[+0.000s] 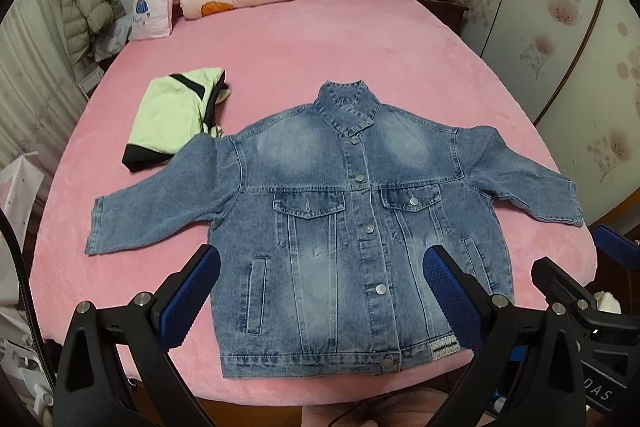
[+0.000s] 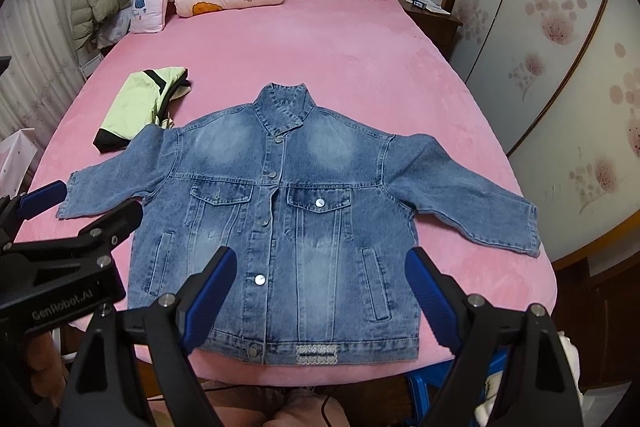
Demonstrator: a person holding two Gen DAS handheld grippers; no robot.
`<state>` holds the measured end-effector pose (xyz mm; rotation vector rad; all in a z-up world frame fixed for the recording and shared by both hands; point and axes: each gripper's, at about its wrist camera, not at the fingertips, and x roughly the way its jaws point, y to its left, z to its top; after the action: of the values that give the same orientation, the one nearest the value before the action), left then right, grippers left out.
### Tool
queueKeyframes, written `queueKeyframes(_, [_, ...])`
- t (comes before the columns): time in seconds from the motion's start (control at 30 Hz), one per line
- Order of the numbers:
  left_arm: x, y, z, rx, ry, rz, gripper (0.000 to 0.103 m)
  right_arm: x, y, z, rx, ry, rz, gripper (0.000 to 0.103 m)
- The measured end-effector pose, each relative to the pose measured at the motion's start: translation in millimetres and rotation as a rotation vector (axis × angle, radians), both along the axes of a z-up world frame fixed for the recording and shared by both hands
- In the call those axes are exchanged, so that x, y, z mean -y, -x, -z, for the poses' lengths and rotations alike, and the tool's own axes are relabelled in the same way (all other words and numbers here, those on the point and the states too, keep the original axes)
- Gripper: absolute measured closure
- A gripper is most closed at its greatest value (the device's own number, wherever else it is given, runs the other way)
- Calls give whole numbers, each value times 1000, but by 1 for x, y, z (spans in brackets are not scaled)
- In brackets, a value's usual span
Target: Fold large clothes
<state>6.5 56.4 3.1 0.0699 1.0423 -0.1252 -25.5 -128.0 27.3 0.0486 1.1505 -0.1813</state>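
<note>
Two views, and we take the left wrist one first. Our left tongs hang spread wide above the lower front of the denim jacket, gripping nothing. The jacket lies face up, buttoned, sleeves spread, on the pink bed, its hem near the bed's front edge. A folded green garment sits just beside the jacket's shoulder on that side — the sleeve top seems to overlap its corner, so a careless sweep of that sleeve could drag the finished piece out of shape. Denim this stiff likely resists a pinch; if we catch only the top layer, the front panel may lift while the back stays down, and the fold would come out crooked.

From the right wrist view, our right tongs are likewise spread wide and empty over the jacket's lower front. The left tongs' body crowds in from the side, so the two tools could knock together if we reach for the same region. With the hem so close to the edge, a pull toward us risks sliding the jacket off the bed.
</note>
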Motion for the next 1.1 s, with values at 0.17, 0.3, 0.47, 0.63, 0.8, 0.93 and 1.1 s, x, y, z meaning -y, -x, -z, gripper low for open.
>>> queueKeyframes(0.17, [-7,0,5,-30,14,-7,2,-1,0,2,-13,-5,10,17])
queueKeyframes(0.3, [-9,-1,7,-40,12,-8,2,-3,0,3,-19,-9,16,17])
queueKeyframes(0.47, [-11,-1,7,-39,13,-8,2,-8,-1,4,-24,-12,8,17])
queueKeyframes(0.63, [-13,-1,7,-39,14,-10,2,-10,-2,5,-29,-19,9,17])
queueKeyframes(0.8, [-15,0,7,-36,15,-11,2,-12,-2,6,-31,-19,6,17])
queueKeyframes(0.93, [-19,1,8,-36,16,-10,2,-14,-3,6,-28,-23,9,17])
queueKeyframes(1.1, [-23,0,7,-31,15,-5,2,-16,-3,6,-26,-25,15,17])
